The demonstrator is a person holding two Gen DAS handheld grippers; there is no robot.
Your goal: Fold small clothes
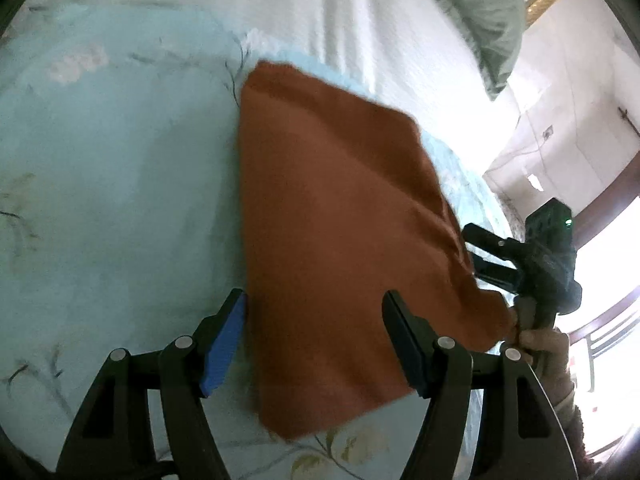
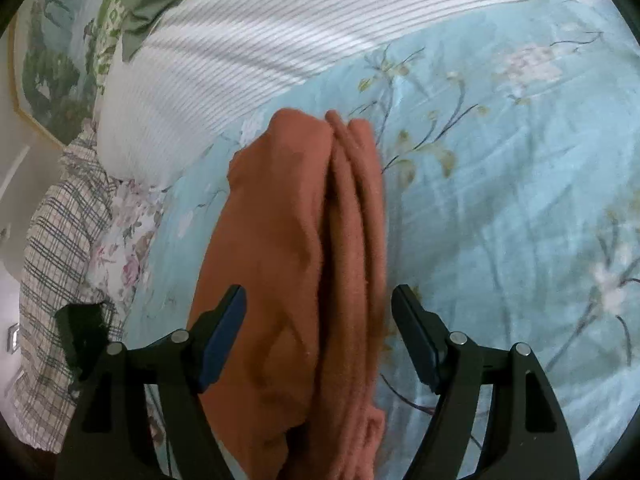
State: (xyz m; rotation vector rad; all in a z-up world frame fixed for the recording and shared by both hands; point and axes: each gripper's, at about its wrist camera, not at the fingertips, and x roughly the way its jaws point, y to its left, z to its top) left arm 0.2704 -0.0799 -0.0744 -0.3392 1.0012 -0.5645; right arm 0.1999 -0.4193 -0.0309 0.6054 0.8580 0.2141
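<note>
A rust-orange garment (image 1: 336, 240) lies folded on a pale blue floral bedsheet (image 1: 120, 200). My left gripper (image 1: 314, 340) is open, its jaws wide apart over the garment's near edge, not closed on it. The right gripper (image 1: 476, 254) shows at the garment's right corner in the left wrist view. In the right wrist view the garment (image 2: 304, 264) shows stacked folded layers running away from me. My right gripper (image 2: 320, 340) is open, its jaws on either side of the folded layers without pinching them.
A white ribbed blanket (image 2: 248, 52) lies beyond the garment. A green pillow (image 1: 484, 20) sits at the far end. A plaid cloth (image 2: 56, 264) and a floral cloth (image 2: 128, 248) lie at the left. A wall and window frame (image 1: 600, 208) stand to the right.
</note>
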